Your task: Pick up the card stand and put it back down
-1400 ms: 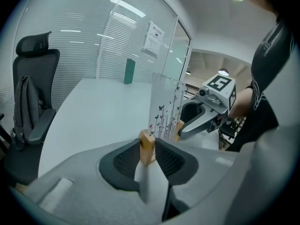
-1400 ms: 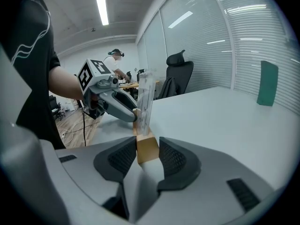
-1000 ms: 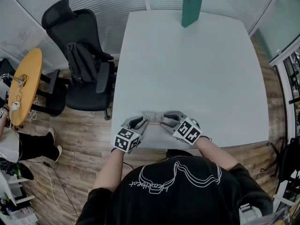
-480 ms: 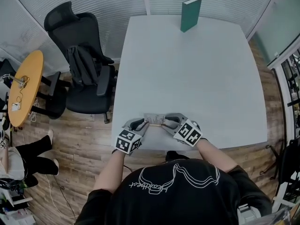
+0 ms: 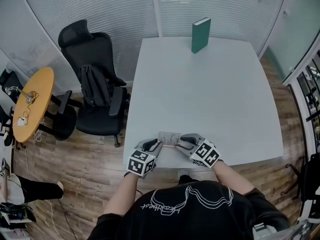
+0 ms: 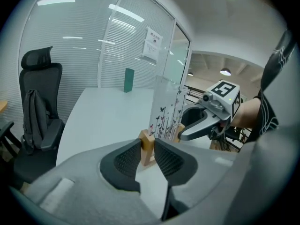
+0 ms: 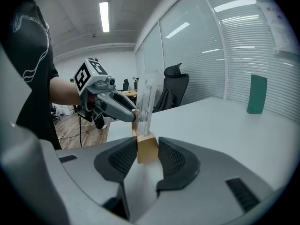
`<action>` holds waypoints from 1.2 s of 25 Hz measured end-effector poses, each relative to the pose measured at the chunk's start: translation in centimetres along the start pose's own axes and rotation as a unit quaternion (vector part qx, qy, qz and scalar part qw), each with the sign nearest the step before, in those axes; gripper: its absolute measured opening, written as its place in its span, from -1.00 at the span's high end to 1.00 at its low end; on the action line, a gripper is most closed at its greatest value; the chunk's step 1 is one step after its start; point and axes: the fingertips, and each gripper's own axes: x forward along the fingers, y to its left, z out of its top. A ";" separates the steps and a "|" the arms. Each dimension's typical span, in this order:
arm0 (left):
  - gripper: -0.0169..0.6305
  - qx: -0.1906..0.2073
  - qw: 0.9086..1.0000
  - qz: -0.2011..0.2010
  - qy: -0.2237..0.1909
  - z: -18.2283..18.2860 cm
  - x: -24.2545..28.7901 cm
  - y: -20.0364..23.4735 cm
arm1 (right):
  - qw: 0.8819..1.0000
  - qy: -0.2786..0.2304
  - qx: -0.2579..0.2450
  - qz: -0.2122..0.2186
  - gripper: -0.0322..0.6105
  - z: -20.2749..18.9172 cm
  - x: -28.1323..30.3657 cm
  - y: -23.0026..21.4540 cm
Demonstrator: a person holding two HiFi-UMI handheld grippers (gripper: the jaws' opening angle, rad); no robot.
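Me: up since a second ago: card stand (image 5: 169,138), both grippers rising with it; it looks just clear of the table (image 5: 210,94), above the near edge; upright.
Lead: grip?
Me: left gripper (image 5: 155,144) clamped on one end of the wooden base (image 7: 146,148); right gripper (image 5: 181,143) clamped on the other end; clear panel (image 6: 166,109) stands between them.
Lead: status?
Me: pick-up done, I'd say; put-down still to do; green book (image 5: 201,35) at the far edge, well apart, no obstruction.
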 end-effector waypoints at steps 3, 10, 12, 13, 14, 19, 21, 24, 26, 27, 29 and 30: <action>0.65 0.006 1.000 0.002 -0.010 0.8 -1.8 -1.6 | 1.000 -0.011 -0.012 -0.005 0.44 0.9 -1.6 1.4; 0.65 0.007 1.000 0.002 -0.024 1.9 -6.1 -5.6 | 0.999 -0.030 -0.011 -0.007 0.44 2.5 -5.6 5.2; 0.65 0.006 1.000 -0.001 -0.029 2.2 -7.4 -6.6 | 0.999 -0.037 -0.007 -0.009 0.44 3.1 -6.7 6.3; 0.65 0.007 0.999 -0.001 -0.031 2.3 -8.1 -7.0 | 0.999 -0.038 -0.008 -0.011 0.44 3.3 -7.1 6.9; 0.65 0.009 0.999 -0.001 -0.033 2.4 -8.7 -7.5 | 0.999 -0.037 -0.011 -0.013 0.44 3.6 -7.6 7.4; 0.65 0.026 0.998 -0.005 -0.052 3.2 -11.5 -9.6 | 0.999 -0.038 -0.024 -0.020 0.44 5.0 -9.8 9.7; 0.65 0.029 0.998 -0.007 -0.060 3.4 -12.6 -10.3 | 0.999 -0.044 -0.022 -0.021 0.44 5.4 -10.4 10.6; 0.65 0.042 0.997 -0.005 -0.069 3.5 -14.0 -11.2 | 0.998 -0.047 -0.027 -0.029 0.44 5.9 -11.2 11.9; 0.65 0.050 0.996 -0.005 -0.075 3.4 -14.8 -11.6 | 0.998 -0.050 -0.031 -0.033 0.44 6.2 -11.6 12.6; 0.65 0.049 0.996 -0.006 -0.077 3.4 -15.1 -11.8 | 0.998 -0.052 -0.030 -0.034 0.44 6.3 -11.7 13.0; 0.65 0.043 0.996 -0.011 -0.083 3.4 -15.7 -12.1 | 0.997 -0.056 -0.030 -0.035 0.44 6.5 -12.0 13.5; 0.65 0.043 0.995 -0.013 -0.085 3.4 -15.9 -12.3 | 0.997 -0.056 -0.032 -0.036 0.44 6.5 -12.2 13.8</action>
